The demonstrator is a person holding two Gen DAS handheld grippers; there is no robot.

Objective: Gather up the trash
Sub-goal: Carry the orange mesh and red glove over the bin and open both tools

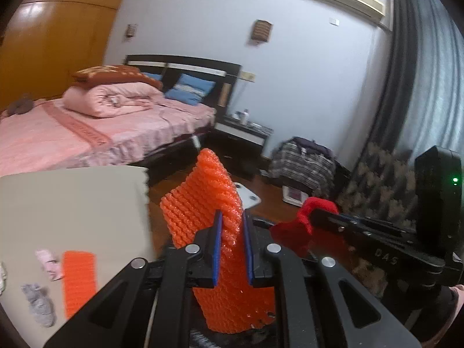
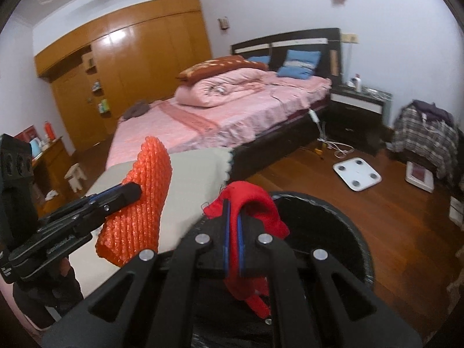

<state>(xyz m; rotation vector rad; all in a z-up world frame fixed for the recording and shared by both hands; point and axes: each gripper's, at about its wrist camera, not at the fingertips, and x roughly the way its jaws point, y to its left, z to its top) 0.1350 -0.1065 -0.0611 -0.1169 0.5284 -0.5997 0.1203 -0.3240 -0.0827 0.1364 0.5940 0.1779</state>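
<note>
**Kid:** What is in your left hand?

**Me:** My left gripper (image 1: 232,249) is squeezing an orange foam net (image 1: 214,203). The two blue pads press on it from both sides, so the gap is narrow. The net sticks up tall between them and hangs down below them too.

**Kid:** And the other one?

**Me:** My right gripper (image 2: 232,237) is pinching a red cloth (image 2: 252,206). The fingers are almost closed, with the cloth folded over the tips and a bit dangling under them.

**Kid:** Where is the bin?

**Me:** The black bin (image 2: 342,232) is right under my right gripper. The red cloth hangs over its open top. The orange net is up in the air just beside it, to the left, over the edge of the grey table (image 2: 191,179).

**Kid:** Is there more trash?

**Me:** Yes. On the grey table I see a second orange net (image 1: 78,281) lying flat, a small pink scrap (image 1: 49,264) touching it, and a grey scrap (image 1: 39,304) near them.

**Kid:** What else is in the room?

**Me:** A pink bed (image 2: 232,113) behind the table, and a white scale (image 2: 356,174) on the wood floor.
</note>
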